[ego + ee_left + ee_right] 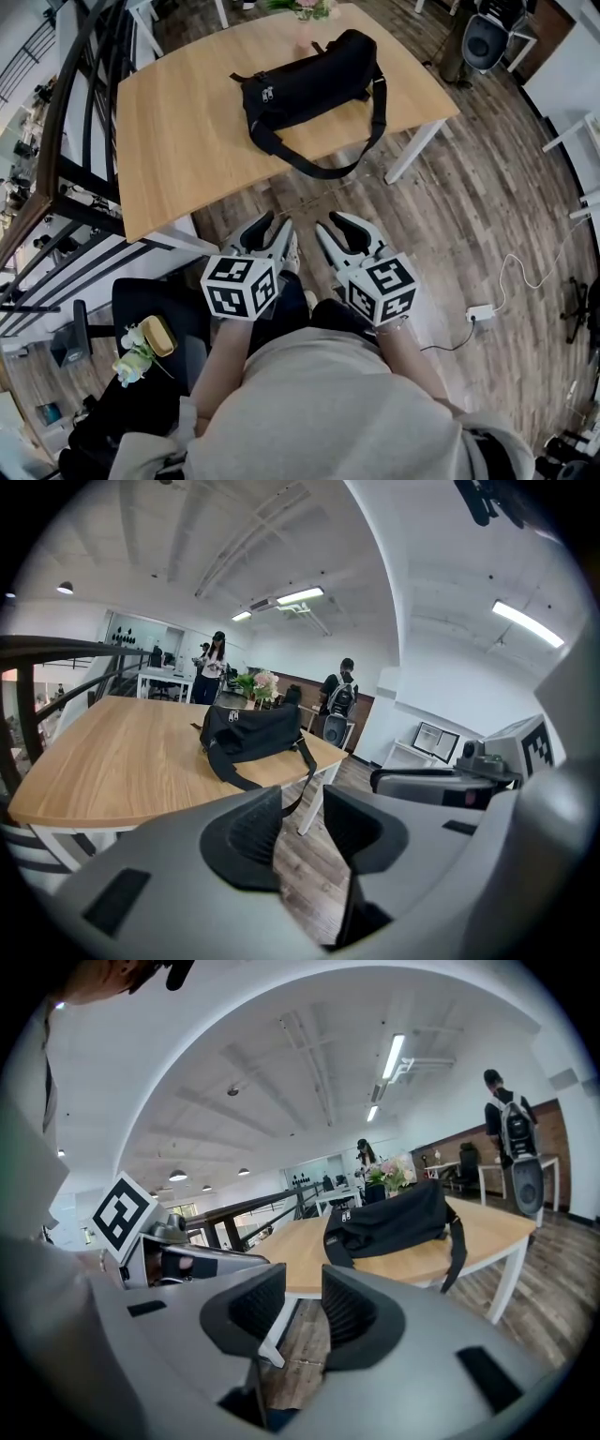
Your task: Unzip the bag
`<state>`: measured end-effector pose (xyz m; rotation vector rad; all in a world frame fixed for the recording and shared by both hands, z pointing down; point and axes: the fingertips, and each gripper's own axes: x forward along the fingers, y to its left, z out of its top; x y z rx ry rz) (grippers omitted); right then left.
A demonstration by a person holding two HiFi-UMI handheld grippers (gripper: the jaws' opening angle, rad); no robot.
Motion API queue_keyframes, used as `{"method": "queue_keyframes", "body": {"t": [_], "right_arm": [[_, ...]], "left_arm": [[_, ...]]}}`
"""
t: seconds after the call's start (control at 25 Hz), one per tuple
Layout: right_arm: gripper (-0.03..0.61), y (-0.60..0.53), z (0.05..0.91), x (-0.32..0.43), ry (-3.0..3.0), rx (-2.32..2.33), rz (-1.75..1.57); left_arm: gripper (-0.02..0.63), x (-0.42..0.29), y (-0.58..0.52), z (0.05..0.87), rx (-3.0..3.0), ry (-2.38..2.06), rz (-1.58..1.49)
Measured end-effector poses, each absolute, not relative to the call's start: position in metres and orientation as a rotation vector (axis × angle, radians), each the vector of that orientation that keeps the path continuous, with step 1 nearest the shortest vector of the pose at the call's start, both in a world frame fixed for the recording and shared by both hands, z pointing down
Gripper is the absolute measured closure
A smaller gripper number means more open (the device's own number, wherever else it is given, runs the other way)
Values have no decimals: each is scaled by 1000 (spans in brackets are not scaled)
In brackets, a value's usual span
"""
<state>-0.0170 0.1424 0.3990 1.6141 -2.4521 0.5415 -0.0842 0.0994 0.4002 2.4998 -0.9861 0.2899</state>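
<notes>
Head view
- Black bag (309, 80) lies on the far half of the wooden bench (187, 141). Its long axis runs diagonally, from the near-left end up to the far-right end.
- Zipper pulls (267, 94) sit on top near the left end; zip looks closed.
- Strap (323, 171) loops out toward the near edge and just overhangs it.
- Left gripper (272, 228) and right gripper (335, 225) are side by side, close to the person's body, over the wood floor (469, 216). Both are short of the bench, pointing toward it, and well apart from the bag.

Left gripper view
- Fingers (251, 832) stand apart with nothing between them; only floor planks show through the gap.
- Bag (253, 733) is ahead and a little left of the gap, upright on the bench (112, 761). It is seen nearly broadside, with its long axis running left to right across the view.
- Strap (302, 771) hangs off the bench edge.
- Right gripper (441, 785) is alongside at the right.
- Flowers (261, 682) are behind the bag.

Right gripper view
- Fingers (349, 1309) are apart and hold nothing; floor and a white bench leg show in the gap.
- Bag (389, 1218) is ahead and to the right, its long axis rising slightly to the right on the bench (300, 1251).
- Strap (457, 1241) droops over the edge.
- Left gripper (187, 1260) is at the left.
</notes>
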Motion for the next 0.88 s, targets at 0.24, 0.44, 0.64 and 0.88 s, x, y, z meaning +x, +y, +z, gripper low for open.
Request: {"method": "queue_keyframes", "body": {"t": [0.24,0.44,0.64,0.88], "right_arm": [[461,122,396,2,-2442,1700,521],[460,89,399,15,-2411,1742,525],[460,37,399,25,-2369,1773,508],[459,-33,379,22,-2376,1755,458]], "left_arm": [[466,-67,76,406,2508,-940,301],[466,-59,44,412,2508,-912,312],[466,-58,-5,417,2491,-898,306],[466,-62,-79,394,2511,-947,245]]}}
